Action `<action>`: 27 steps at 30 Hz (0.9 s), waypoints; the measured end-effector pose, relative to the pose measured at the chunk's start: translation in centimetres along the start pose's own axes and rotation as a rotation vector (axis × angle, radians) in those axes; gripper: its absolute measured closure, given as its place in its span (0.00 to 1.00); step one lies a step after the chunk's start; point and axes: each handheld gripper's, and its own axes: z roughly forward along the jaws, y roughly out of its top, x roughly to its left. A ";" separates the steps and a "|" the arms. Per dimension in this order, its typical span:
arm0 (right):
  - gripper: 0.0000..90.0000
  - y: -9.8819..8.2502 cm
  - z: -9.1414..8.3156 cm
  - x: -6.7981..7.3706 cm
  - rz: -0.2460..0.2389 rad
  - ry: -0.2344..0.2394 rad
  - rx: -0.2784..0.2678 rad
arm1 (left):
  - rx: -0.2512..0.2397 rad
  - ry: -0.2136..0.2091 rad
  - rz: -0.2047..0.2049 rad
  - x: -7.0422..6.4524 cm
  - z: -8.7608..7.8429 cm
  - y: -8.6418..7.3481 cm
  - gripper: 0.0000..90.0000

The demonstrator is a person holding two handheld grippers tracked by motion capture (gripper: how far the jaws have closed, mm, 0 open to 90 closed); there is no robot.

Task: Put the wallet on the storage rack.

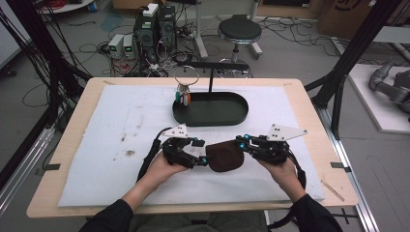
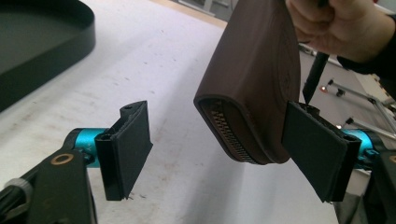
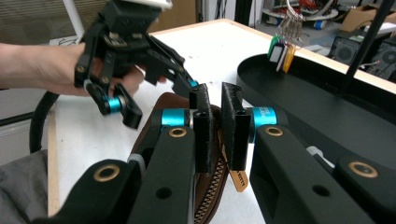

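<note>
Here the right gripper (image 3: 217,128) pinches the brown pouch (image 1: 225,156).

No words or numbers could be read anywhere. A small tan tag (image 3: 238,178) hung by the zip of the brown pouch (image 3: 210,186), low in the middle of the right gripper view. It had tiny dark print on it, too small and blurry to make out.
</note>
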 end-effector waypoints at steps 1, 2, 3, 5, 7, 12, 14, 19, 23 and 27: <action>0.94 0.0 0.0 0.1 -0.002 0.002 -0.004 | 0.008 -0.022 -0.007 0.0 0.3 -0.1 0.27; 0.94 0.1 0.1 0.1 -0.006 0.004 -0.009 | 0.015 -0.039 -0.010 0.0 0.4 -0.1 0.27; 0.94 0.1 0.1 0.2 -0.009 0.006 -0.007 | 0.030 -0.059 -0.011 0.0 0.7 -0.2 0.27; 0.94 0.1 0.1 0.3 -0.009 0.016 -0.005 | 0.050 -0.079 -0.003 -0.2 1.1 -0.2 0.28; 0.94 0.1 0.1 0.3 -0.018 0.021 -0.012 | 0.055 -0.103 0.014 -0.4 1.2 -0.2 0.36; 0.94 0.2 -0.2 0.2 -0.017 0.022 -0.024 | 0.029 -0.119 0.048 -0.7 0.8 0.1 0.55; 0.94 0.2 -0.3 0.1 -0.013 0.026 -0.030 | -0.005 -0.116 0.052 -0.6 0.1 0.3 0.64; 0.94 0.1 -0.4 0.0 -0.017 0.026 -0.039 | -0.030 -0.102 0.095 -0.8 -0.8 0.7 0.73; 0.92 0.0 -0.4 0.0 -0.029 0.041 -0.049 | -0.028 -0.098 0.132 -1.0 -1.4 1.1 0.75; 0.79 0.1 -0.7 -0.1 -0.022 0.049 -0.069 | -0.025 -0.095 0.176 -1.4 -2.2 1.8 0.75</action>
